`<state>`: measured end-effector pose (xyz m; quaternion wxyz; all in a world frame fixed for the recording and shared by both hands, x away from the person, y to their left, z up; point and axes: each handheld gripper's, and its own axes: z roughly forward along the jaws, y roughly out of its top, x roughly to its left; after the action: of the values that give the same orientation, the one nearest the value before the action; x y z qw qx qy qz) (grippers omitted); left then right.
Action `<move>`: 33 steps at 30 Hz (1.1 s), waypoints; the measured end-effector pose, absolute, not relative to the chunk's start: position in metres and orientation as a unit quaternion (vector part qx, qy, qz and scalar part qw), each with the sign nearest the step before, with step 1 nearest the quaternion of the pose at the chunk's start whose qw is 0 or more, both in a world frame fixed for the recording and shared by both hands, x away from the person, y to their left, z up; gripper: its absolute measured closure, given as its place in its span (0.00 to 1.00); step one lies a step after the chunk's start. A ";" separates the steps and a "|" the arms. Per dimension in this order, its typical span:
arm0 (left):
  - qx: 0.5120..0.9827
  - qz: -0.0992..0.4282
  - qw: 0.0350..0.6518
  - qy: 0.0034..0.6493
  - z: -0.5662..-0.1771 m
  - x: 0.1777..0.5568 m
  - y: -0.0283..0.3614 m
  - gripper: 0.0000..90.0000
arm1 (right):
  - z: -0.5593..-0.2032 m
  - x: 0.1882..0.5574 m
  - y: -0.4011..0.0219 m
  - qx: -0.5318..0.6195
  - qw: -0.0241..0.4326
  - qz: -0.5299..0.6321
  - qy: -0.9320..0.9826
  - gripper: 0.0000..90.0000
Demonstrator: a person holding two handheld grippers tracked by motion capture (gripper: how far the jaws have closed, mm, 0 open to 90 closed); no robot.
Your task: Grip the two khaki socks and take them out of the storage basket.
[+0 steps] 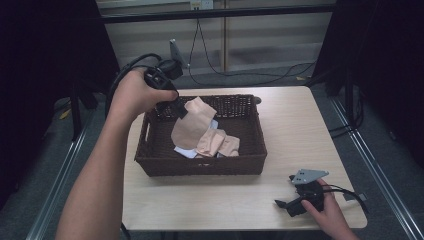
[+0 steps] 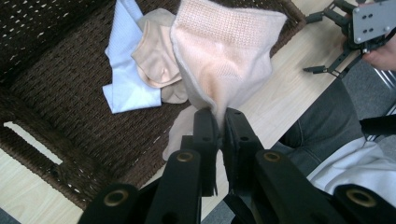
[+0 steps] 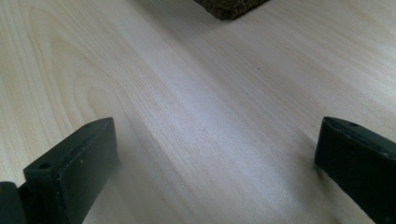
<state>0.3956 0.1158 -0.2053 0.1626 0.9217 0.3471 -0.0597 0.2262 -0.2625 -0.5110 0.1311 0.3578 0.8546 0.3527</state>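
A person is working at a pale wooden tabletop (image 1: 295, 130) with a claw in each hand. The left claw (image 2: 217, 119) is pinching a peach sock (image 2: 224, 56) by one edge, its jaws clenched on the fabric, and the sock is hanging just below the claw, over a dark wicker basket (image 1: 200, 165). Beneath the hanging sock, more peach socks (image 2: 156, 58) and a light blue cloth (image 2: 126, 79) are lying on the basket floor. The right claw (image 1: 286, 206) is resting on the tabletop well apart from the basket, its jaws spread wide with nothing between them. To do this step well, the left claw is probably best raised straight up until the sock's lower end is hanging clear of the pile and rim, with the pinch kept firm so the thin fabric is not slipping out.
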 end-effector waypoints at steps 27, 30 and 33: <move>0.943 -0.085 0.155 0.281 -0.260 0.353 0.094 0.92 | -0.511 0.226 -0.262 0.358 0.132 0.353 0.854 0.00; 0.943 -0.086 0.153 0.281 -0.268 0.351 0.090 0.91 | -0.511 0.226 -0.262 0.358 0.132 0.353 0.854 0.00; 0.947 -0.089 0.142 0.273 -0.286 0.347 0.084 0.91 | -0.511 0.226 -0.262 0.358 0.132 0.353 0.854 0.00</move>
<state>0.3471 0.0837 -0.2856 0.1421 0.9474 0.2725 -0.0893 0.2261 -0.2624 -0.5113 0.1320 0.3578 0.8542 0.3534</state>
